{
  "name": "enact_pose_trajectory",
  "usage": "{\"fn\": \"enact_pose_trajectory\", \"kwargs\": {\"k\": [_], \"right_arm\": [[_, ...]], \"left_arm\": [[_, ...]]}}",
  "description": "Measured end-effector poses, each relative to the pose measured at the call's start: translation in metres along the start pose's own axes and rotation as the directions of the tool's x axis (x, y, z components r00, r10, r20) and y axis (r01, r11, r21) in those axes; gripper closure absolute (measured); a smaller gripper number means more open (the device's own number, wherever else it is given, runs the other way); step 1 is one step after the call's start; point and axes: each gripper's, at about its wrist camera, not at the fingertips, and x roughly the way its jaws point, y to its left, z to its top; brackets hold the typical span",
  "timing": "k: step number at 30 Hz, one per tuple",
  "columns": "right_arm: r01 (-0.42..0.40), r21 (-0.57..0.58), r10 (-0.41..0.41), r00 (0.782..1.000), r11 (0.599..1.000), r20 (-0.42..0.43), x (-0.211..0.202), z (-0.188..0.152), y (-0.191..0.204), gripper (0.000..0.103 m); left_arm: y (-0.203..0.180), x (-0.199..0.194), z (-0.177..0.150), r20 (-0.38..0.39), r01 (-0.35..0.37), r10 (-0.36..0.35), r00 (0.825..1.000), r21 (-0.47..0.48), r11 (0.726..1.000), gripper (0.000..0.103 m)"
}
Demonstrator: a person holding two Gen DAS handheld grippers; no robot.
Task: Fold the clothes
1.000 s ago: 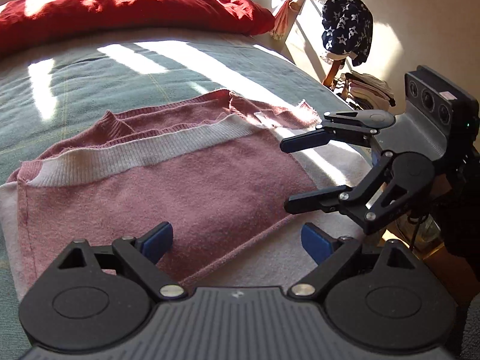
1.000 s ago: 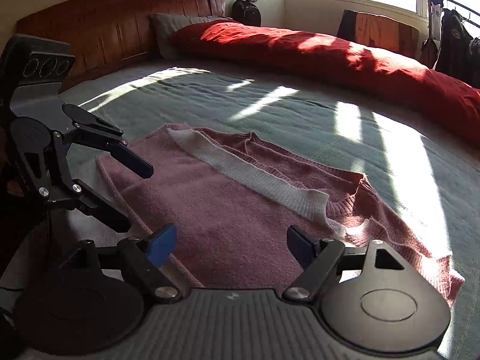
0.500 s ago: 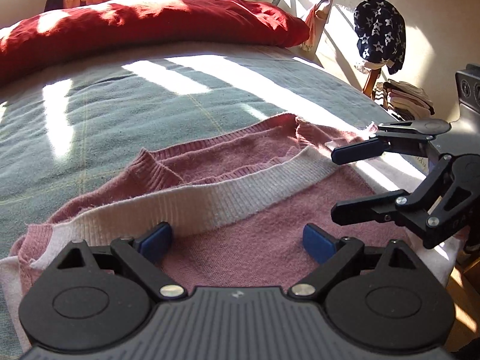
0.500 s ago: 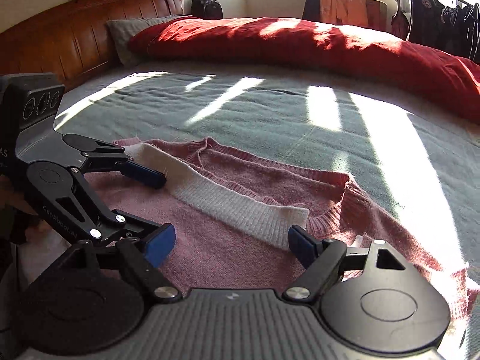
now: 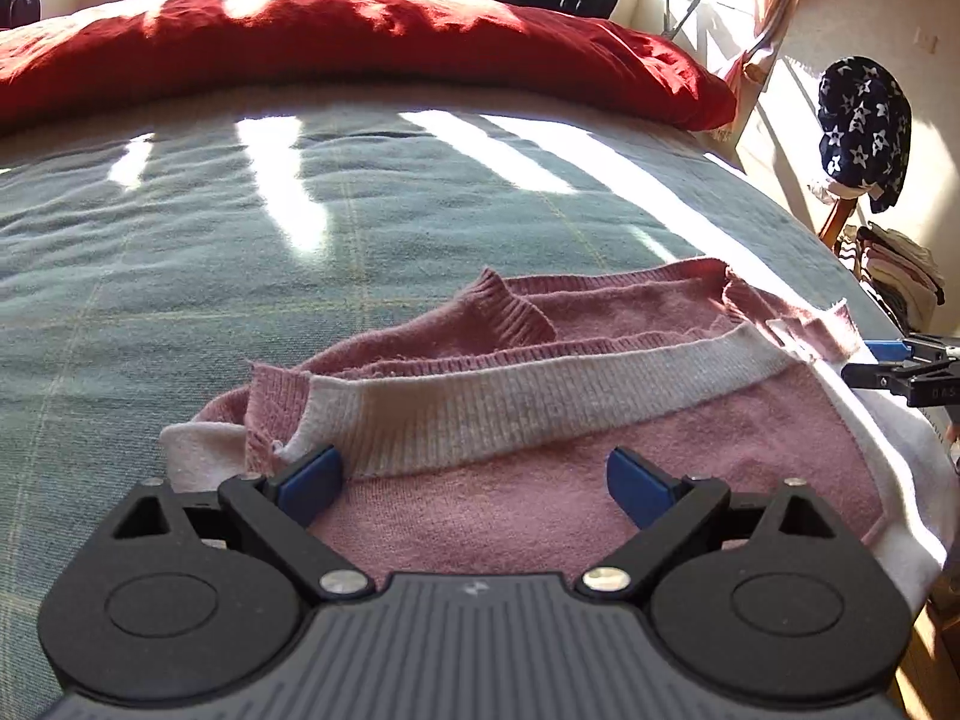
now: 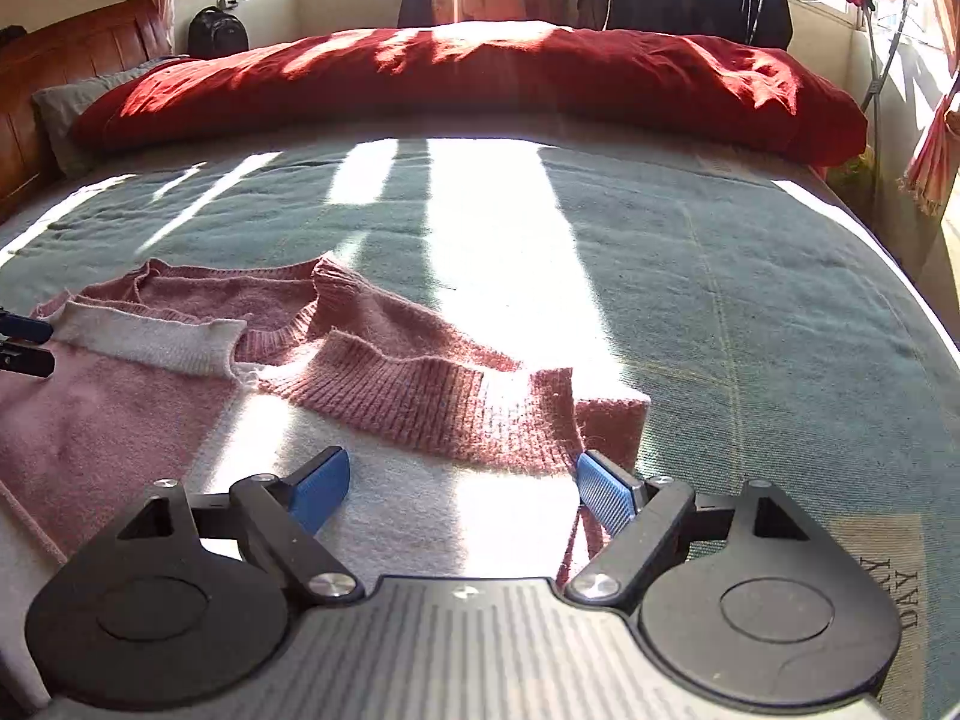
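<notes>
A pink knit sweater (image 5: 690, 420) with a white ribbed band (image 5: 510, 402) lies half folded on the grey-green bed cover (image 5: 240, 276). My left gripper (image 5: 474, 477) hovers open over its near part, its left fingertip by the band's left end, nothing pinched. At the frame's right edge my right gripper (image 5: 876, 362) shows only its tips. In the right wrist view my right gripper (image 6: 461, 486) stands open over white fabric (image 6: 390, 498), just short of the sweater's (image 6: 90, 420) pink ribbed edge (image 6: 432, 402). The left gripper's (image 6: 27, 346) tips peek in at the left edge.
A red duvet (image 6: 480, 78) lies rolled along the far side of the bed, with a wooden headboard (image 6: 90, 42) at far left. Right of the bed stand a chair with a star-print garment (image 5: 864, 126), a stack of clothes (image 5: 900, 276) and a drying rack (image 6: 882, 48).
The two grippers have moved apart. The left one has gone to the left end of the white band, the right one rightward to the pink ribbed edge. Both stayed open.
</notes>
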Motion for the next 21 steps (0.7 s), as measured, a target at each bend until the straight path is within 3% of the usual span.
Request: {"fn": "enact_pose_trajectory", "kwargs": {"k": [5, 11, 15, 18, 21], "right_arm": [[-0.123, -0.066, 0.129, 0.988, 0.99, 0.09, -0.015, 0.026, 0.025, 0.015], [-0.241, -0.127, 0.244, 0.97, 0.962, 0.007, 0.029, 0.054, 0.066, 0.013], [-0.262, -0.104, 0.256, 0.965, 0.959, -0.062, 0.068, 0.059, 0.075, 0.013], [-0.25, -0.117, 0.242, 0.967, 0.961, -0.078, 0.088, 0.062, 0.081, 0.001], [-0.221, -0.145, 0.211, 0.974, 0.964, -0.083, 0.096, 0.07, 0.089, 0.0]], "left_arm": [[-0.016, -0.023, 0.021, 0.051, 0.056, -0.057, 0.997, 0.019, 0.998, 0.007], [-0.011, -0.029, 0.022, 0.037, 0.144, -0.141, 0.989, -0.116, 0.983, 0.006], [-0.006, -0.031, 0.009, 0.014, 0.146, -0.145, 0.989, -0.129, 0.981, 0.006], [0.001, -0.032, -0.002, -0.002, 0.137, -0.139, 0.99, -0.144, 0.98, 0.006], [0.005, -0.033, -0.007, -0.009, 0.139, -0.142, 0.99, -0.153, 0.978, 0.006]]}}
